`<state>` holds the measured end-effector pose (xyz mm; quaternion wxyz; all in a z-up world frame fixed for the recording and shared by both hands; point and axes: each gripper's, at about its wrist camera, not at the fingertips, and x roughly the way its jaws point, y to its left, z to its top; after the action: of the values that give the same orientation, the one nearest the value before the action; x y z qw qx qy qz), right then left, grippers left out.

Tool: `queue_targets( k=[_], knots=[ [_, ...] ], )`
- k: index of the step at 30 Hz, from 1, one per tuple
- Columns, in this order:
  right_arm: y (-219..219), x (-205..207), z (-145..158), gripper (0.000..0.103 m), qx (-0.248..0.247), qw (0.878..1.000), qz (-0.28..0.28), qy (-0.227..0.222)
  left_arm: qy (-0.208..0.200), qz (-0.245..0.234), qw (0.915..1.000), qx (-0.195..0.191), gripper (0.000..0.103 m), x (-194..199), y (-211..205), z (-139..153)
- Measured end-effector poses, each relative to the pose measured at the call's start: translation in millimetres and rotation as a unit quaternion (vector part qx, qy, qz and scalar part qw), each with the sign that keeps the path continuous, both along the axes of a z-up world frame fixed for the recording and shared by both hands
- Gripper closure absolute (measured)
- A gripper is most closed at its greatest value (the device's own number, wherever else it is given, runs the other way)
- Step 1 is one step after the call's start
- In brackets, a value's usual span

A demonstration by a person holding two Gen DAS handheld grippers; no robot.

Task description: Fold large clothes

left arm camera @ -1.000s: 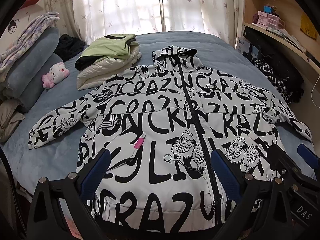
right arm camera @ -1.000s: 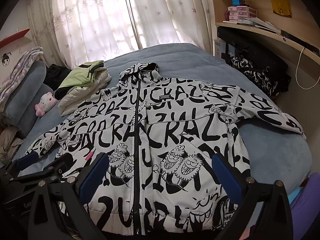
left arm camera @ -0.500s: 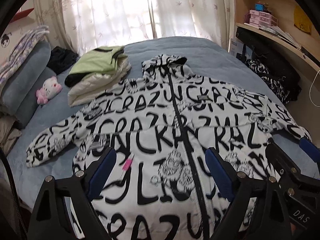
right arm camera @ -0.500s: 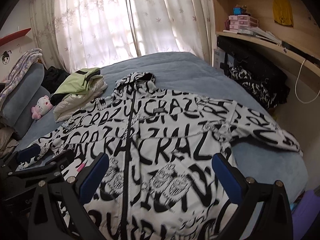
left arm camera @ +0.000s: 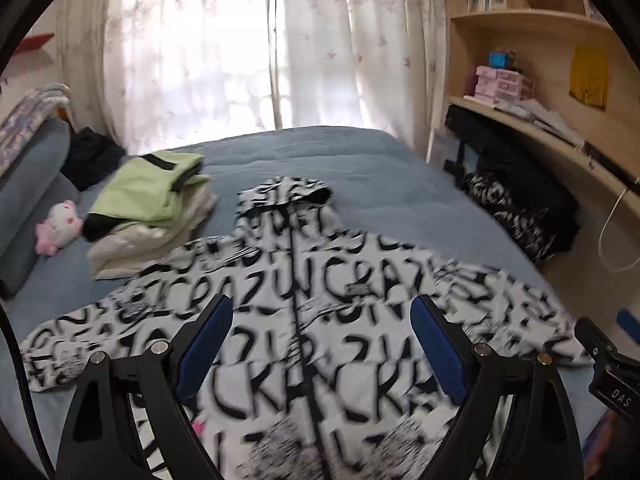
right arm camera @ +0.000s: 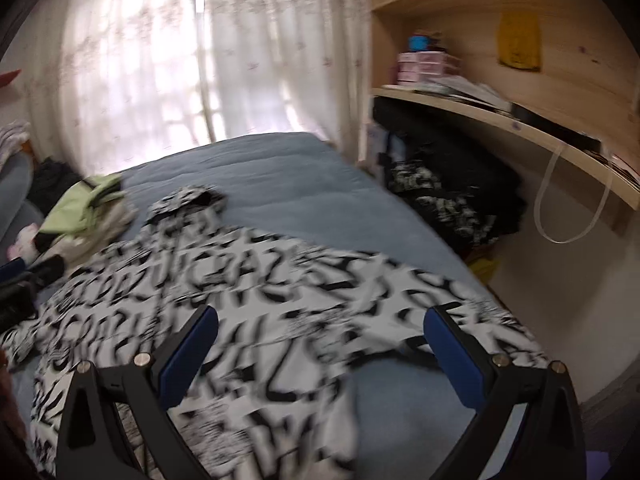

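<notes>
A: Item one: jacket (left arm camera: 320, 320), hooded, white with black lettering. Location?

B: Spread front-up across the blue bed (left arm camera: 360, 160), zip closed down the middle, hood toward the window, sleeves out to either side. Padded by the look of it, so I judge it bulky but light, soft, with a smooth shell that may slide on itself when doubled over.

A: Where to take hold?

B: At a sleeve cuff or the hem corner; a thin edge pinches better than the puffed body. The right sleeve (right arm camera: 460, 300) lies nearest the right gripper (right arm camera: 320, 344).

A: Grippers?

B: Left gripper (left arm camera: 320, 344): jaws wide apart, nothing between them, hovering over the chest. Right gripper: jaws likewise apart and empty, above the right flank. Both views are blurred.

A: Surroundings?

B: Folded stack of garments (left arm camera: 148, 208), green on top, just beside the left shoulder. Pink plush toy (left arm camera: 58, 226) near the pillows. Dark clothes pile (right arm camera: 452, 204) under the shelf, well apart.
</notes>
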<state>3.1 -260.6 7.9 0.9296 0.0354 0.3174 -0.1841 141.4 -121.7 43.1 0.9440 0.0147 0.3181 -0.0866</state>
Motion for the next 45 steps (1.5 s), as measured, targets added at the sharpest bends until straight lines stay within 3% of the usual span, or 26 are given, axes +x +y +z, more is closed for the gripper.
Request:
queue_targets(
  k=[2,5,9,12,17,23,28,32,36,39,40,41,42,43,44,45],
  knots=[
    [-18,-9,-1,0.000,0.013,0.999,-0.031,0.002,0.011,-0.011,0.9998,-0.010,0.013,19,-14,2],
    [-51,-22,-5,0.000,0.041,0.997,-0.068,0.005,0.024,-0.019,0.9995,0.006,0.013,41,-39,-1],
    [-77,-52,-12,0.000,0.080,0.990,-0.115,0.004,0.002,-0.033,0.9991,0.028,0.013,54,-68,-11],
    [-107,-72,-25,0.001,0.117,0.982,-0.146,0.013,0.007,-0.046,0.9987,0.020,0.013,66,-91,-25],
    [-119,-113,-56,0.009,0.194,0.963,-0.184,0.043,0.045,-0.063,0.9970,-0.001,0.013,74,-117,-61],
    [-135,-147,-88,0.013,0.272,0.937,-0.210,0.064,0.083,-0.071,0.9939,0.013,0.013,78,-147,-104],
    [-136,-164,-114,0.015,0.340,0.910,-0.230,0.060,0.136,-0.070,0.9882,0.006,0.013,81,-153,-135],
    [-154,-164,-120,0.018,0.352,0.904,-0.243,0.026,0.140,-0.075,0.9872,-0.005,0.013,80,-153,-146],
    [-149,-179,-140,0.037,0.372,0.889,-0.266,0.010,0.144,-0.073,0.9863,-0.035,0.013,80,-147,-145],
    [-185,-155,-138,0.069,0.370,0.887,-0.277,0.010,0.142,-0.063,0.9876,-0.024,0.013,80,-142,-142],
    [-209,-135,-132,0.087,0.372,0.886,-0.276,0.005,0.140,-0.054,0.9885,-0.010,0.013,81,-140,-140],
    [-203,-134,-128,0.094,0.362,0.890,-0.278,-0.002,0.141,-0.050,0.9888,-0.002,0.013,81,-138,-138],
    [-195,-125,-114,0.095,0.333,0.900,-0.279,-0.009,0.138,-0.046,0.9893,0.002,0.013,81,-133,-135],
    [-196,-93,-101,0.097,0.309,0.910,-0.276,-0.018,0.135,-0.040,0.9900,0.003,0.013,80,-128,-132],
    [-185,-88,-81,0.097,0.278,0.923,-0.265,-0.037,0.127,-0.031,0.9914,0.006,0.013,79,-121,-127],
    [-192,-49,-63,0.097,0.256,0.932,-0.249,-0.055,0.114,-0.020,0.9932,0.013,0.013,78,-113,-122]
  ],
)
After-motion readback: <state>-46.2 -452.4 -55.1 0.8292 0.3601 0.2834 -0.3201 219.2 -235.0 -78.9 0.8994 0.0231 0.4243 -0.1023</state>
